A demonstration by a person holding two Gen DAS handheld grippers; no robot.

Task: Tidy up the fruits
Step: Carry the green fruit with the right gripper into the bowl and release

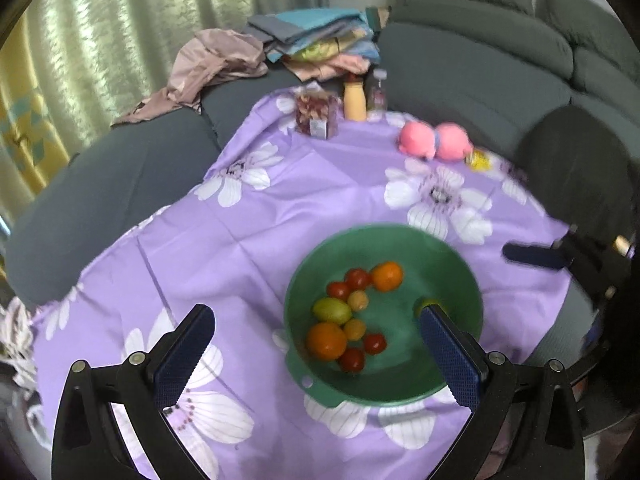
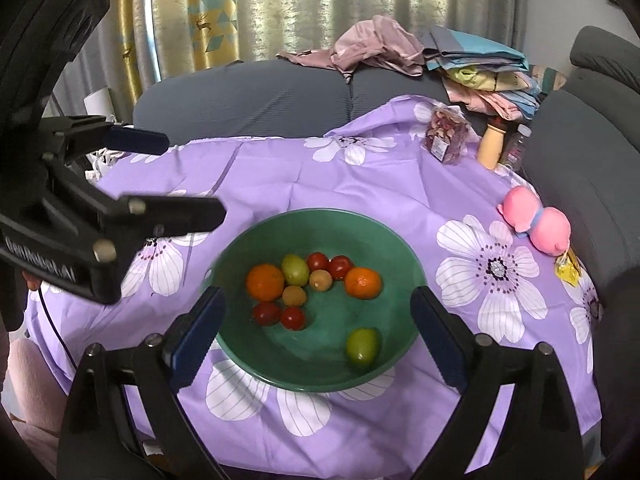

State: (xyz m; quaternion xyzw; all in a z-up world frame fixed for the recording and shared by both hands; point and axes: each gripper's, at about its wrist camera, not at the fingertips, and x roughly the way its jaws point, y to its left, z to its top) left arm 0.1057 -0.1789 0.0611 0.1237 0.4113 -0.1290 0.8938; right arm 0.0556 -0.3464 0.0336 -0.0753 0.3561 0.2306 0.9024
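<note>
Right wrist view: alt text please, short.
A round green bowl on a purple floral tablecloth holds oranges, red tomatoes and green fruits. The open right gripper frames it, empty; the open left gripper hangs at left.

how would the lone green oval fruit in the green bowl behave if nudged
The lone green oval fruit would probably roll: it looks rounded and smooth. The green bowl's curved wall would likely send it toward the other fruits. It may be slippery, given its glossy skin.

A purple flower-printed cloth (image 2: pixel 360 184) is spread over the table. Near its far edge a pink plush toy (image 2: pixel 536 226), a cream plastic bottle (image 2: pixel 491 148) and a clear packet of dried petals (image 2: pixel 446 136) are set. Folded fabrics (image 2: pixel 480 68) are piled on the grey sofa (image 2: pixel 248 96).
</note>
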